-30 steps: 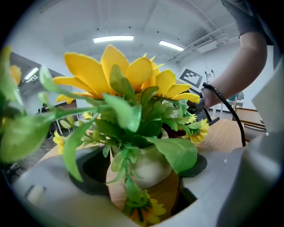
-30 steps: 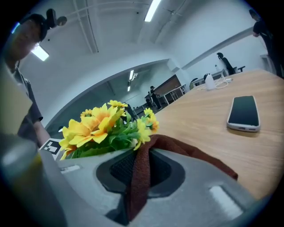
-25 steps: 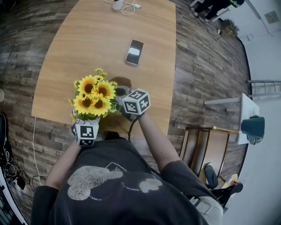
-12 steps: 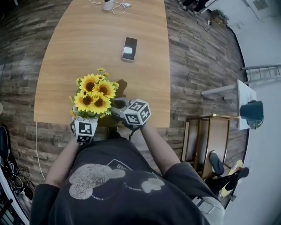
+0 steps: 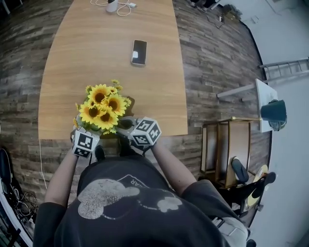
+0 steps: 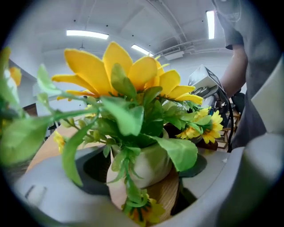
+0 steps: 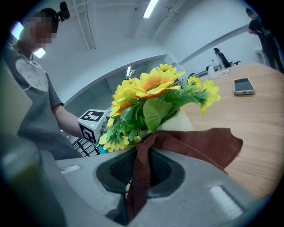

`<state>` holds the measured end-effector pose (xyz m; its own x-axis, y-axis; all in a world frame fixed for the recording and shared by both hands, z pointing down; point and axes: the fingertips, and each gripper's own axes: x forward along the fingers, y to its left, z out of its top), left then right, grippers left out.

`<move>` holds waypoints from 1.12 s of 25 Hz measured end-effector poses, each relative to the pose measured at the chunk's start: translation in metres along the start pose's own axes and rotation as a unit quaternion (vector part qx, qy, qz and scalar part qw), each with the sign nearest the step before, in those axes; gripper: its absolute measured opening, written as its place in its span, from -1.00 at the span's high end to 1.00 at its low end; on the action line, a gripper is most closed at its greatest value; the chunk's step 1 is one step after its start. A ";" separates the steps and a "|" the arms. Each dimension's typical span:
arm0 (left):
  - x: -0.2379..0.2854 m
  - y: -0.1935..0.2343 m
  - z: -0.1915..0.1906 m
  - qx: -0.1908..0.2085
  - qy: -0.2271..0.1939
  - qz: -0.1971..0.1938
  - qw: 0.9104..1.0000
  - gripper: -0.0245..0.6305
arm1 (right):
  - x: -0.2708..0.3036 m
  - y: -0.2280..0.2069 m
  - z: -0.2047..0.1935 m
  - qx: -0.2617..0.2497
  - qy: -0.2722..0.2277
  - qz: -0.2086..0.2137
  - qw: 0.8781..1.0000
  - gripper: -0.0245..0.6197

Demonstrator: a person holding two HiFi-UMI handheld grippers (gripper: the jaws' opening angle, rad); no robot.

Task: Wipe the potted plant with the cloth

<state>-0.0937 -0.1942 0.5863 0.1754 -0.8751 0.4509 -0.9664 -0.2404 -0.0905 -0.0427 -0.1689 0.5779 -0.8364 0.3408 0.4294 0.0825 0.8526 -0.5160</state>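
Left gripper (image 6: 141, 188) clamps the white pot (image 6: 148, 162) at the table's (image 5: 164, 126) near edge, right gripper (image 7: 137, 177) pinches the brown cloth (image 7: 195, 144); hard wiping could topple it off

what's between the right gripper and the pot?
The brown cloth: the right gripper pinches it, and it drapes against the pot below the sunflowers. The right gripper view shows it.

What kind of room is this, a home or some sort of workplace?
Most likely an office or meeting room rather than a home: a long wooden table with a phone and a white cable on it, strip lights on a high ceiling, and wood-plank flooring.
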 end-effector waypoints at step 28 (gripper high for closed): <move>-0.043 0.012 -0.005 -0.185 -0.020 0.183 0.965 -0.83 | -0.126 -0.086 0.038 0.042 -0.117 -0.172 0.977 0.78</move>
<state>-0.1135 -0.1575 0.5699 -0.1901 -0.8907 0.4129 -0.9647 0.2474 0.0896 0.0348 -0.2997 0.5400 -0.9088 -0.0682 0.4115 -0.2613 0.8621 -0.4342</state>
